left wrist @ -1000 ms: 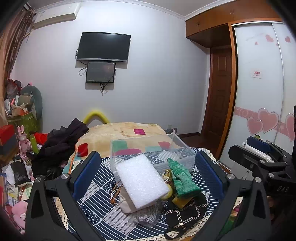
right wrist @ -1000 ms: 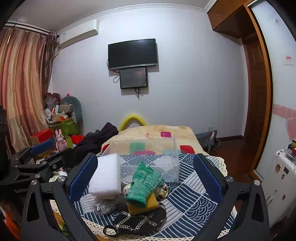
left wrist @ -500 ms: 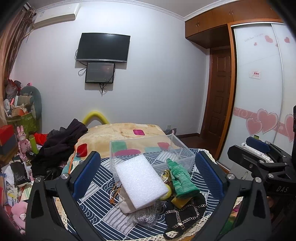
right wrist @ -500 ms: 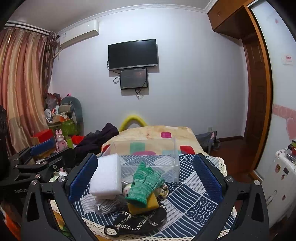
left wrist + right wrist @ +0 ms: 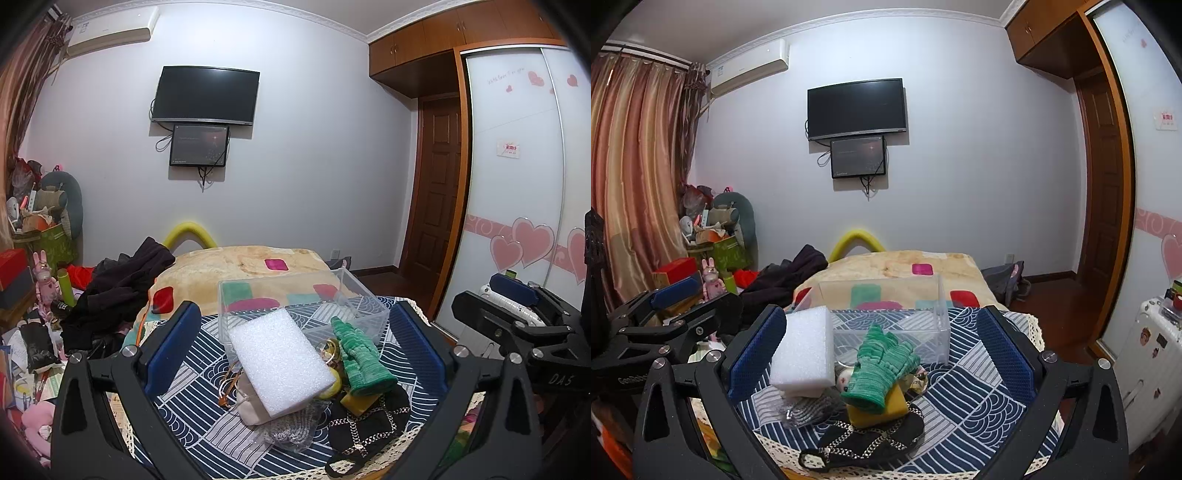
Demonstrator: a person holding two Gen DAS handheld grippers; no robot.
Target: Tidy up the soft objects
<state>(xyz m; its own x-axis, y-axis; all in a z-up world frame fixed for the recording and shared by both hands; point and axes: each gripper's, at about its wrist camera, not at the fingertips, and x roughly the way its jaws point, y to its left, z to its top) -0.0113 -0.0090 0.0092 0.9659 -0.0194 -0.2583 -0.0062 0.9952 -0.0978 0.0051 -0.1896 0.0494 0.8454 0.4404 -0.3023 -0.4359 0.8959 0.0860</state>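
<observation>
**Both tools open above the pile of soft things**

The left tool point(image 5: 295, 347) is wide open and holds nothing; its two blue pads stand far apart on both sides of the pile. The right tool point(image 5: 882, 354) is also wide open and empty, and it hangs over the same pile from the other side. In the left wrist view the right tool point(image 5: 517, 317) shows at the right edge, and in the right wrist view the left tool point(image 5: 665, 314) shows at the left edge.

The soft things lie together on the surface point(image 5: 964, 391), which has a dark blue and white patterned cloth. A white foam block point(image 5: 280, 365) leans on top of a small beige pouch point(image 5: 251, 406). Just beside it, a green knitted glove point(image 5: 882, 365) lies over a yellow sponge point(image 5: 882, 410). A black bag with a gold chain pattern point(image 5: 871, 439) lies at the near edge, touching the sponge. A grey knitted piece in clear wrap point(image 5: 291, 430) lies under the foam block.

Behind the pile stands a clear plastic box point(image 5: 295, 306). I cannot tell if anything is inside it. Behind the surface is a bed with a beige blanket point(image 5: 901, 266).
</observation>
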